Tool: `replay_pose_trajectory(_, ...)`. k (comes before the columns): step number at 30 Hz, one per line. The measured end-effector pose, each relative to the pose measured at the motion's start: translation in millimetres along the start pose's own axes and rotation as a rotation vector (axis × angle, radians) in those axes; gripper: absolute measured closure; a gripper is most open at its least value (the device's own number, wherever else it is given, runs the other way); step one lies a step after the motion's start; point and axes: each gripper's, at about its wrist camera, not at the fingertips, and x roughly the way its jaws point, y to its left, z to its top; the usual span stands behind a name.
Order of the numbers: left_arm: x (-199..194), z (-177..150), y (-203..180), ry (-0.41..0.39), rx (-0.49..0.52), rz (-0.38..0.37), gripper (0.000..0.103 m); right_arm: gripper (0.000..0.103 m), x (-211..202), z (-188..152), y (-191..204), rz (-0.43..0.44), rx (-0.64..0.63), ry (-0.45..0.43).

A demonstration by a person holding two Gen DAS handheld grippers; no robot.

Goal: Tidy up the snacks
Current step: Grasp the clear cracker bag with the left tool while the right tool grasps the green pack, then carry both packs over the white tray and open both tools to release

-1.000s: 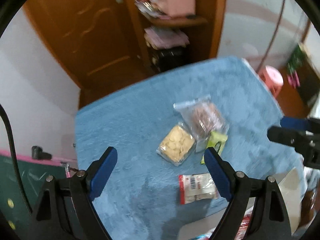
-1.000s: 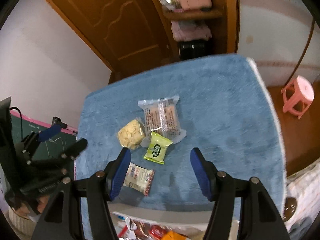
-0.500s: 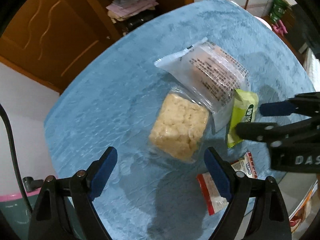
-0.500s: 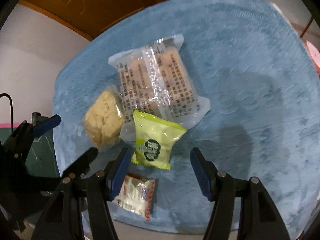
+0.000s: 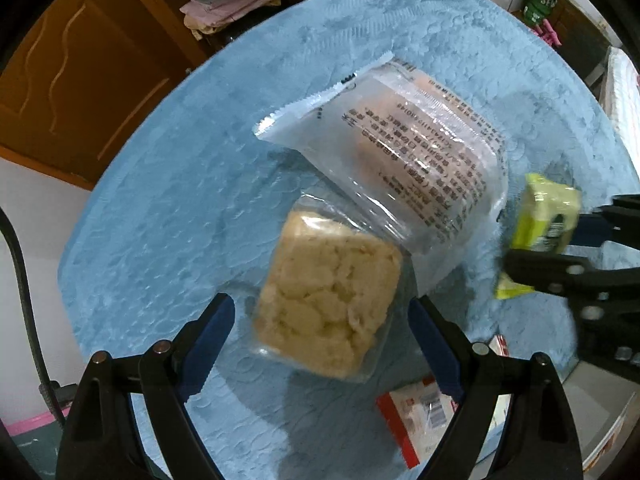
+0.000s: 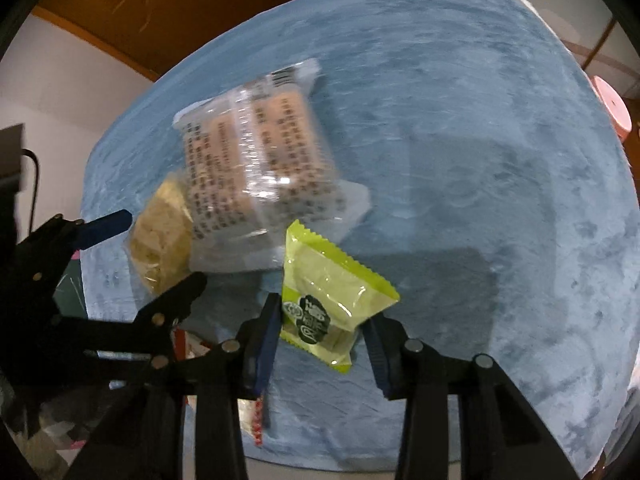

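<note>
On the blue cloth lie a clear pack with a pale yellow crumbly cake (image 5: 328, 304) and a larger clear printed pack of biscuits (image 5: 404, 160), partly over it. My left gripper (image 5: 320, 340) is open, its jaws either side of the cake pack, close above it. My right gripper (image 6: 320, 332) is shut on a green snack packet (image 6: 328, 292), tilted above the cloth; it also shows in the left wrist view (image 5: 540, 224). A red-and-white packet (image 5: 420, 416) lies near the table's front edge.
The blue cloth (image 6: 460, 160) covers a round table. A wooden door (image 5: 80, 72) and shelves with pink cloth (image 5: 232, 0) stand behind. A pink stool (image 6: 612, 104) is at the right. A box edge (image 5: 600, 420) sits at the lower right.
Both grippers came down closer to the snacks. My right gripper closed on the green packet and lifted it. My left gripper moved over the cake pack, still open.
</note>
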Motion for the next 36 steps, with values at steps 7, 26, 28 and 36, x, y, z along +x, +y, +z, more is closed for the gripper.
replay_pose_trajectory(7,10.7,-3.4,-0.6,0.000,-0.041,0.030,0.040,0.063,-20.0,-10.6,-27.7,0.010,0.040,-0.015)
replay_pose_trajectory(26,-168.7,-83.7,-6.7,-0.185,-0.316,0.232,0.044,0.063,-155.4,-79.2,-30.5,0.066,-0.106,-0.251)
replay_pose_trajectory(28,-201.9,-96.5,-23.6,-0.226,-0.339,0.230,0.044,0.063,-170.9,-90.5,-27.3,0.071,-0.133,-0.284)
replay_pose_trajectory(36,-293.6,-141.1,-89.4,-0.345,-0.418,0.160,0.044,0.063,-231.1,-148.0,-21.4,0.077,-0.255,-0.393)
